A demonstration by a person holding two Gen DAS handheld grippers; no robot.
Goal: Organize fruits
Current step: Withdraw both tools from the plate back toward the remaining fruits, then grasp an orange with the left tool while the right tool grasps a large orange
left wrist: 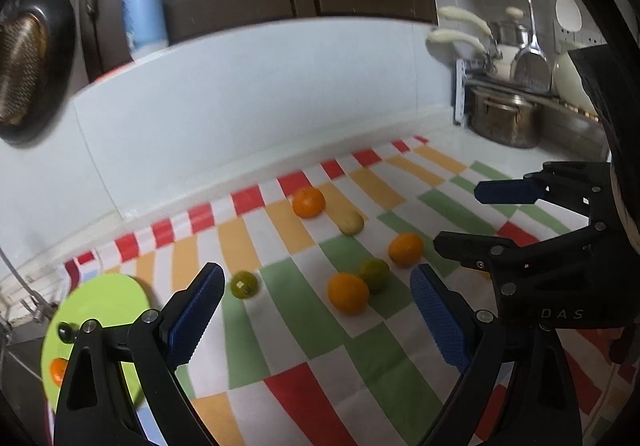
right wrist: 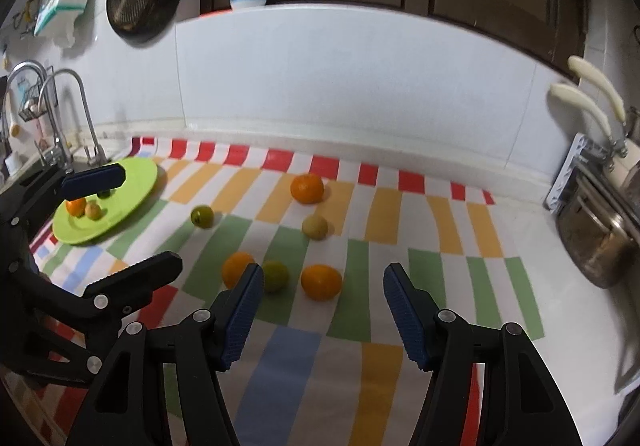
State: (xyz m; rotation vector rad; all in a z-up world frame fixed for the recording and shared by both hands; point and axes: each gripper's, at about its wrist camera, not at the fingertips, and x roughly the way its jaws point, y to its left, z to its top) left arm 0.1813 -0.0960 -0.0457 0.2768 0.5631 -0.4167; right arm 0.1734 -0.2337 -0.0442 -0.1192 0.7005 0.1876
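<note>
Since the loose fruits, e.g. the orange [right wrist: 321, 281] on the cloth-covered surface [right wrist: 448, 326] near the right tongs [right wrist: 324, 310], look round, firm, light and roll-prone, grip across the widest middle; both tongs, left tongs [left wrist: 316, 320] included, gape wide, empty.

A matt woven look is shown by the checked red, orange, green and white cloth [right wrist: 384, 214]. The round lime-green plate [right wrist: 136, 182] appears as smooth plastic. Dull brushed metal is seen on the steel cooking pot [left wrist: 504, 118], polished metal on the curved chrome tap [right wrist: 76, 102]. The blue ribbed finger pads [right wrist: 404, 310] look rubbery, set in matt black plastic.
</note>
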